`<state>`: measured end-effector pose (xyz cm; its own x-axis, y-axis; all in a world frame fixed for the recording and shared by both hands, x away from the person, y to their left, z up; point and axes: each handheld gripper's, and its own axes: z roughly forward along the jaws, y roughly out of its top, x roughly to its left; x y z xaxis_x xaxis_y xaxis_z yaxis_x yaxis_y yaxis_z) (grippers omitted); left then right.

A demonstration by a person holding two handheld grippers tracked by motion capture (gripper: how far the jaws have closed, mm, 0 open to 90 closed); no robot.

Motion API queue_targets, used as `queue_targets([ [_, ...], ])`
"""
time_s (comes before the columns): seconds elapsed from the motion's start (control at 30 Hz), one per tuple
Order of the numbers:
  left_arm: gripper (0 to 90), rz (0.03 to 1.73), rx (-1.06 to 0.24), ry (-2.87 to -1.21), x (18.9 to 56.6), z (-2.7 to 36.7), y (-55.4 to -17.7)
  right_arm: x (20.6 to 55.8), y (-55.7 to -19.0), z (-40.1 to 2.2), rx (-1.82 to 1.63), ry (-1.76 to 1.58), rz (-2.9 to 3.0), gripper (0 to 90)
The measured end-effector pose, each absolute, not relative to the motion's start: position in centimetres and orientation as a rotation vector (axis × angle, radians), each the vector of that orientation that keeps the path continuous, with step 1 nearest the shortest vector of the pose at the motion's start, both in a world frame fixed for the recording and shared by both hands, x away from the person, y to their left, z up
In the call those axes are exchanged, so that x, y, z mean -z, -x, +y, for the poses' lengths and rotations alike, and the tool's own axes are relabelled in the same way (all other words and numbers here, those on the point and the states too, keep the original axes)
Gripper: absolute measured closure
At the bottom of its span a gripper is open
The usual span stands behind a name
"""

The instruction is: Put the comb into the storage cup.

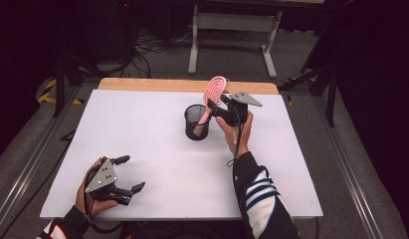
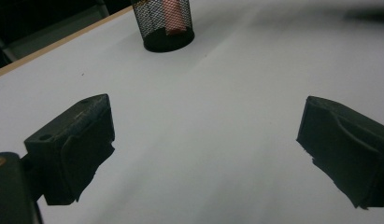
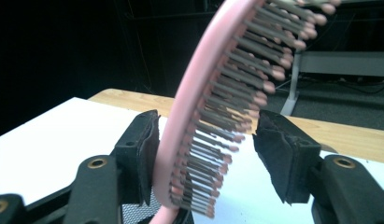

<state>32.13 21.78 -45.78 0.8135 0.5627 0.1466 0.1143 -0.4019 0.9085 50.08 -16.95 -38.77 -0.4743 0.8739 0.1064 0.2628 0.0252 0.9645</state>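
pink hairbrush (image 1: 213,94) stands handle-down in the black mesh cup (image 1: 196,122) near the middle of the white table (image 1: 142,139), its head leaning out over the rim toward the right gripper (image 1: 219,107); in the right gripper view the brush head (image 3: 213,107) sits between the two jaws, back close against the left pad, bristle tips short of the right pad, so the jaws look let go, nothing pressed; left gripper (image 1: 130,174) rests near the front edge with its jaws spread wide over bare table, holding nothing; by the look of it the brush is light, stiff plastic, with a smooth curved back that could slip; the bristles will give and spring under a pinch; best hold is probably across the rigid rim or the neck below the head; the cup looks light too and may tip if the brush drags.
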Motion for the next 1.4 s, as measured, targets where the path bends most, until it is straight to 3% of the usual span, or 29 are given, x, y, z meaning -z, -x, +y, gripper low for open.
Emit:
queue_targets([
  [0.47, 4.9, 0.506, -0.539, -1.958, 45.8, 21.7, -32.3, 37.1, -49.0, -17.7, -1.439, -1.056, 1.768, 31.3],
  [0.53, 4.9, 0.508, -0.539, -1.957, 45.8, 21.7, -32.3, 37.0, -48.9, -17.8, -1.431, -1.049, 1.761, 25.5],
  [0.9, 4.9, 0.511, -0.543, -1.954, 45.7, 21.8, -32.2, 36.0, -48.3, -17.4, -1.363, -0.982, 1.761, 12.4],
  [1.4, 4.9, 0.515, -0.546, -1.958, 45.8, 21.7, -32.3, 35.2, -47.7, -17.6, -1.353, -0.932, 1.756, 6.5],
])
